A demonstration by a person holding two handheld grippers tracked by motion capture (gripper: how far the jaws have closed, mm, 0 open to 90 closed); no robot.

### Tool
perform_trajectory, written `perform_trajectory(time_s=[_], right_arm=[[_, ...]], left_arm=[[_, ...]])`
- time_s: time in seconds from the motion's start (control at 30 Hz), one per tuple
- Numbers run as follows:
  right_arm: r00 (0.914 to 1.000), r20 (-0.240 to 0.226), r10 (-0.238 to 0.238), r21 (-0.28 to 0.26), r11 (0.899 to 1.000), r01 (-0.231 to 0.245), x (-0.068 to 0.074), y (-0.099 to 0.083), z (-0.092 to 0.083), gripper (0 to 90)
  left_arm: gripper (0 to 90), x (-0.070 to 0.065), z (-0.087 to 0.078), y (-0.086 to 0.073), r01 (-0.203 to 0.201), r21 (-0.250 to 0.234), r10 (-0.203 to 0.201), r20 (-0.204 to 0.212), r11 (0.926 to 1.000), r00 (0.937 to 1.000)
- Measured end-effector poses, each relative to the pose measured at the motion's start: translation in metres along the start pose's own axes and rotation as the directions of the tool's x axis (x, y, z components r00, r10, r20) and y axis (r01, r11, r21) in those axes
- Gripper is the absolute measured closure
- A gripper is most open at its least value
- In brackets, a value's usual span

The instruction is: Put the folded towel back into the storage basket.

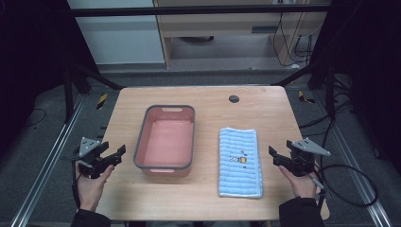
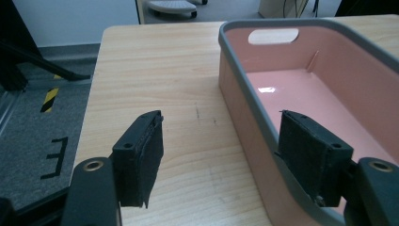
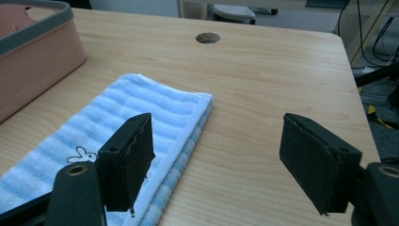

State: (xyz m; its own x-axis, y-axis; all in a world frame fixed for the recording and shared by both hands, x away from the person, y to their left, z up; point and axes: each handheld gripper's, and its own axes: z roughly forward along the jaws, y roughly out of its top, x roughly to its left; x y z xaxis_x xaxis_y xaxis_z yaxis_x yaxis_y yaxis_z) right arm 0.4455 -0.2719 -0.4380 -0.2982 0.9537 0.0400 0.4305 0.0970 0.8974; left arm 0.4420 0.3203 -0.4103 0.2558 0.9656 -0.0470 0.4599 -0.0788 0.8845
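A pink plastic basin with a grey rim (image 1: 166,140) stands empty in the middle of the wooden table (image 1: 208,194). To its right lies a folded blue-and-white striped towel (image 1: 239,161) with a small cartoon print. My left gripper (image 1: 117,154) hovers at the table's left edge, open, with nothing between its pads; in the left gripper view the basin (image 2: 310,89) sits just ahead on the right. At the table's right edge my right gripper (image 1: 275,156) is open and empty, a little right of the towel (image 3: 117,132).
A round cable hole (image 1: 233,99) sits near the table's far edge. Metal rails run along the floor on both sides, and cables lie on the floor at the right. Bare wood lies between the basin and the towel.
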Motion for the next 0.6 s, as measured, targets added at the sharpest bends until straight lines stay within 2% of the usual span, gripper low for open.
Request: perform_trajectory(time_s=[0.2, 0.3, 0.47, 0.6], right_arm=[[1.0, 0.009, 0.003, -0.016, 1.0, -0.003, -0.002, 0.007, -0.002, 26.4], [0.9999, -0.004, 0.012, -0.027, 1.0, -0.012, -0.002, 0.012, -0.003, 27.0], [1.0, -0.004, 0.004, -0.03, 1.0, -0.004, -0.003, 0.02, -0.005, 27.1], [1.0, -0.005, -0.002, -0.037, 0.999, 0.002, -0.005, 0.03, -0.008, 27.1]], left_arm=[[31.4, -0.006, -0.008, 0.009, -0.004, -0.033, 0.004, 0.02, 0.9994, 0.9998], [31.2, -0.009, -0.01, 0.012, 0.0, -0.044, 0.001, 0.037, 0.9991, 0.9993], [30.9, -0.021, -0.013, 0.02, -0.023, -0.068, 0.027, 0.062, 0.9975, 0.9977], [30.9, -0.032, -0.016, 0.025, -0.018, -0.087, 0.026, 0.09, 0.996, 0.9956]])
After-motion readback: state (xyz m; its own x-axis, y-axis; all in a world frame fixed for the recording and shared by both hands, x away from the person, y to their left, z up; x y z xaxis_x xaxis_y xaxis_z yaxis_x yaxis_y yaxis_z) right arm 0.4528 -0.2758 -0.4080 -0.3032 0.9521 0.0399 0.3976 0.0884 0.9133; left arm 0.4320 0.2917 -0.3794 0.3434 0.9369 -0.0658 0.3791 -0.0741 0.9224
